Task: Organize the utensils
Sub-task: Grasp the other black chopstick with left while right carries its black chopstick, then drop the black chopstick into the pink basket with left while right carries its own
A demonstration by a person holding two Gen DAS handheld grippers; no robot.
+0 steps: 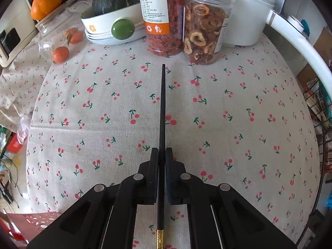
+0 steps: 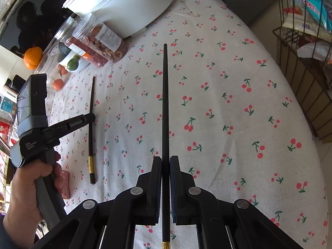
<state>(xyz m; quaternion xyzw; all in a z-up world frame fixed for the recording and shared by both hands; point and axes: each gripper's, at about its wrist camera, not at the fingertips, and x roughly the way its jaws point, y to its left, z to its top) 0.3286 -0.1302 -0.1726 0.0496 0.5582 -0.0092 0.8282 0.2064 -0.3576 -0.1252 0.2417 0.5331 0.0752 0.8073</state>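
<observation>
Each gripper clamps a black chopstick: left gripper (image 1: 162, 152) on left chopstick (image 1: 162, 112), right gripper (image 2: 165, 160) on right chopstick (image 2: 165, 108), above cherry-print tablecloth (image 2: 228, 103).

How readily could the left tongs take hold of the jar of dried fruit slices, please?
Probably not yet: the left tongs are shut on a black chopstick. The tablecloth between them and the jar looks free.

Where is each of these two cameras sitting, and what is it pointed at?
Left wrist: rides the left claw, looking along its chopstick toward jars and a squash bowl; only claw fingers show.
Right wrist: rides the right claw, gripping another chopstick; the person's hand holding the left claw shows.
Shared: cherry tablecloth, jars, left chopstick.
</observation>
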